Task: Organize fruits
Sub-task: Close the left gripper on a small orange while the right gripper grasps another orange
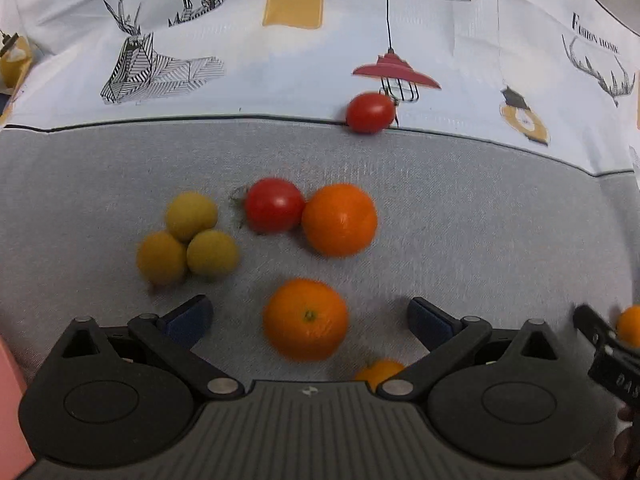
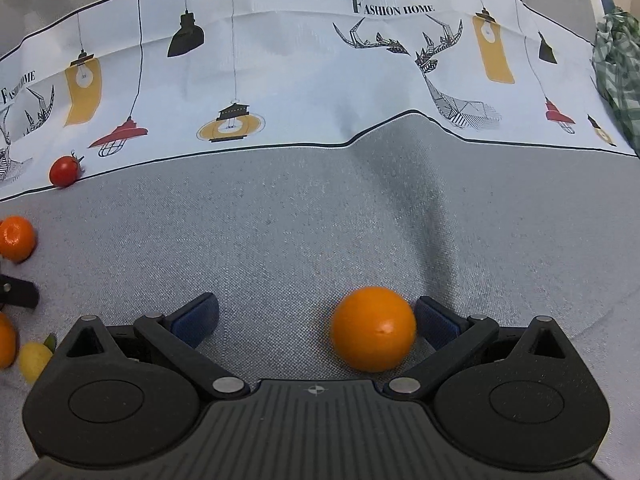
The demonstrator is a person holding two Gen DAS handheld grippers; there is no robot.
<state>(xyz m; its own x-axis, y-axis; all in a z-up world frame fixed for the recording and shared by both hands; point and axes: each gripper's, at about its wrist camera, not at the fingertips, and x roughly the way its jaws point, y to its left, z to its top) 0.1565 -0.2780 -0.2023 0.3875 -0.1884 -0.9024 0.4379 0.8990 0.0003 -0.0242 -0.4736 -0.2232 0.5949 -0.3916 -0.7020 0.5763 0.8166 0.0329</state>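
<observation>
fruit spread across a grey cloth, both grippers held wide

while both tools are being held low over the grey cloth (image 1: 460, 216), the left gripper (image 1: 310, 316) is being kept wide open, and nothing is being gripped by it. an orange (image 1: 306, 319) is being framed between its blue fingertips (image 1: 192, 314), clear of both pads, and looks blurred. part of another orange (image 1: 378, 372) is being hidden behind the gripper body. further out, a red tomato (image 1: 274, 210) is being pressed against a second orange (image 1: 339, 219), and three yellow-green fruits (image 1: 188, 240) are being kept together in a touching cluster to the left. another tomato (image 1: 370, 113) is being seen at the edge of the printed white cloth (image 1: 280, 60).

the right gripper (image 2: 316, 318) is likewise being held wide open. an orange (image 2: 373, 328) is being seen between its fingers, lying just against the right fingertip (image 2: 436, 320) and well apart from the left one; it is not being clamped. at the left edge of the right wrist view, more oranges (image 2: 16, 238), a small yellow fruit (image 2: 34, 360) and a tomato (image 2: 64, 171) are being shown. a green checked cloth (image 2: 618, 68) is being seen at the far right.
</observation>
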